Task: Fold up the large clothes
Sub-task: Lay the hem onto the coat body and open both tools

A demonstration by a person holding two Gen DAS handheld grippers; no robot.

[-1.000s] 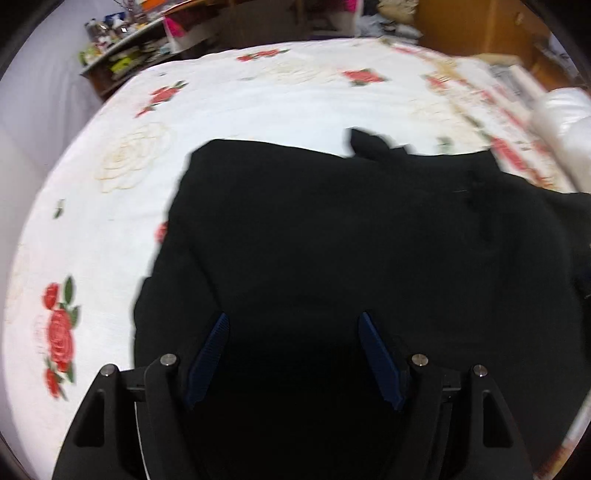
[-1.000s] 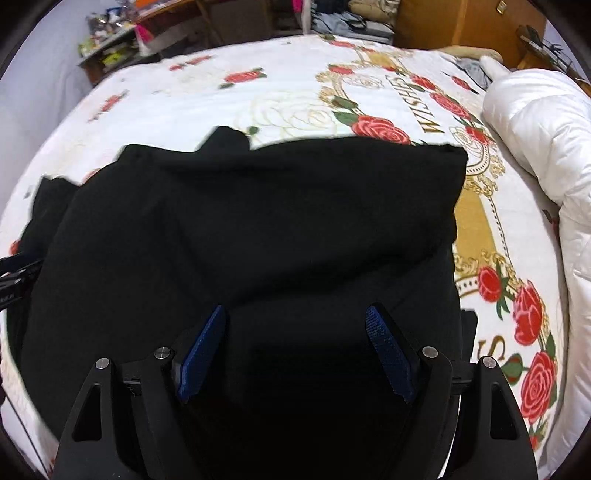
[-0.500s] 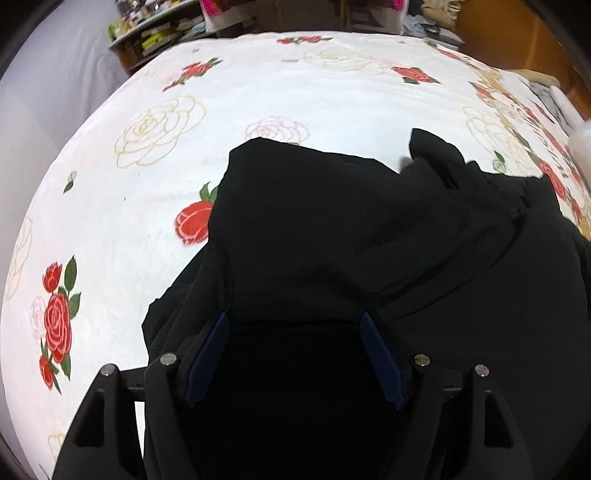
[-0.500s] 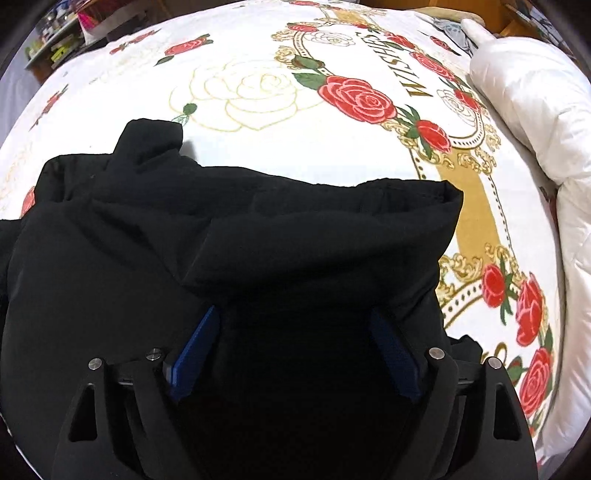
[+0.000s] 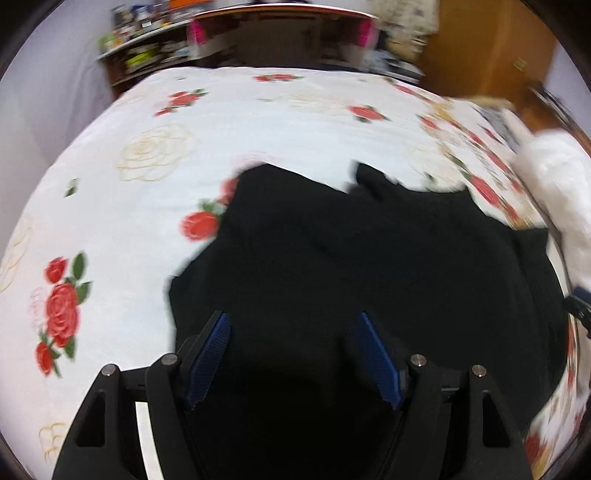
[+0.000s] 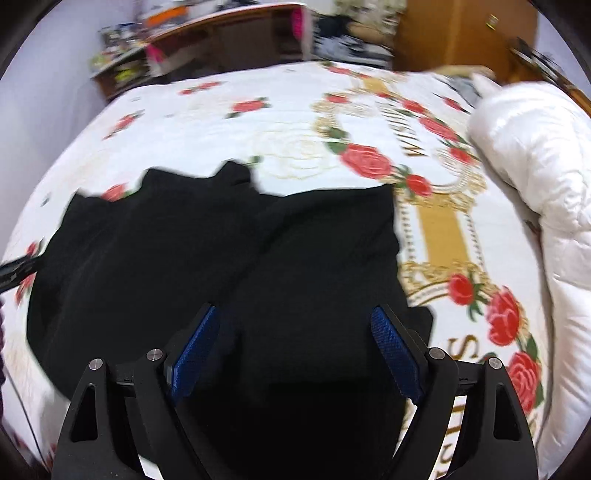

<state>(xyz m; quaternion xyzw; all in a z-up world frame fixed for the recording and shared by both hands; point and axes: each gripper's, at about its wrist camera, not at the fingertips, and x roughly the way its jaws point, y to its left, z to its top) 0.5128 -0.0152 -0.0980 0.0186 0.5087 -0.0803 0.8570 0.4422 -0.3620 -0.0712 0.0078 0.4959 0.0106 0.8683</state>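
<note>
A large black garment point(image 5: 369, 258) lies folded in a broad heap on the rose-printed bed sheet point(image 5: 258, 122). My left gripper point(image 5: 292, 315) hangs over its near left part, open, with only the lying cloth showing between the blue pads. The right wrist view shows the same garment point(image 6: 221, 251) with its straight right edge toward the gold pattern. Over the near right part my right gripper point(image 6: 293, 309) is held wide open, gripping nothing. Both views are blurred by motion.
A puffy white duvet point(image 6: 535, 184) is piled along the right side of the bed. Behind the bed stand cluttered shelves point(image 5: 147, 62), a desk and a wooden wardrobe point(image 6: 461, 33). Bare sheet point(image 6: 221, 122) stretches beyond the garment.
Both grippers dipped closer over the garment half a second ago, then drew back and up, so more of the bed shows. The garment's far edge looks more bunched than a second ago.
</note>
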